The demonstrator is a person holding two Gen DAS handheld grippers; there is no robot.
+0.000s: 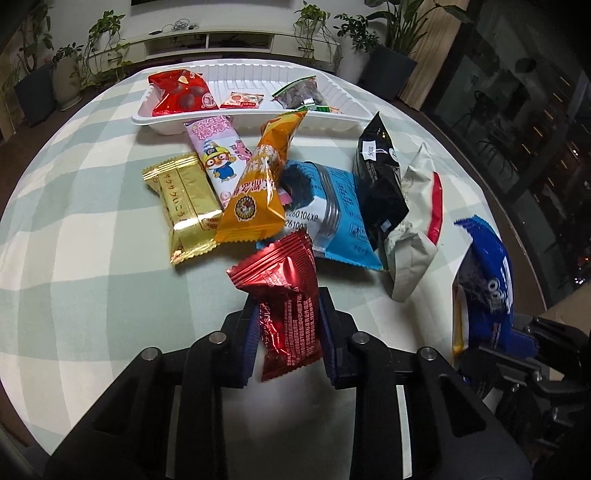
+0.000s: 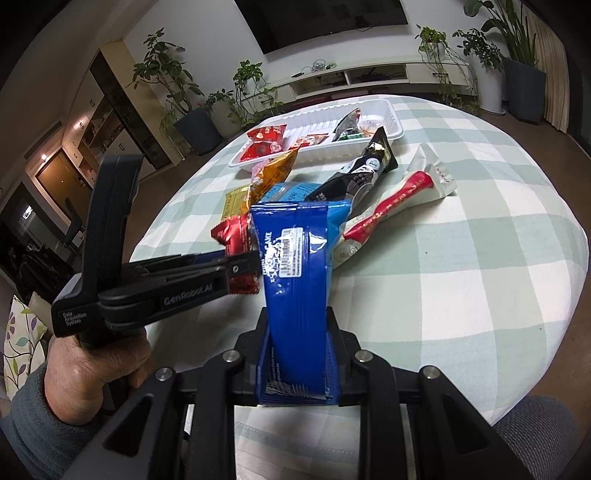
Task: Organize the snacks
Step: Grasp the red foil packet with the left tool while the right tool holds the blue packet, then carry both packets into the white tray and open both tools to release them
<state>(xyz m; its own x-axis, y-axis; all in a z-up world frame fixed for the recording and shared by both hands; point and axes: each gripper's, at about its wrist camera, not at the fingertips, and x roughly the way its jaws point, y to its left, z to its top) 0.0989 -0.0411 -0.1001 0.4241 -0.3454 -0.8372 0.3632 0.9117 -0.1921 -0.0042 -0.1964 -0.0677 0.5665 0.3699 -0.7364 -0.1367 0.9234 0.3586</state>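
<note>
Beyond the desk's checked cloth (image 2: 461, 258) we see a low white shelf unit (image 1: 236, 40) with potted plants (image 2: 166, 77) at both ends, a dark screen (image 2: 325, 18) above, and a floral cushion (image 2: 22, 332) behind the hand-held gripper.

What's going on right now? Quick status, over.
Left gripper shut on red foil packet. Right gripper shut on blue packet. White tray part filled. Loose snack pile lies before the tray.

Glossy foil red packet (image 1: 284, 295), ribbed white plastic tray (image 1: 255, 122), checked cloth tablecloth (image 1: 92, 184).
</note>
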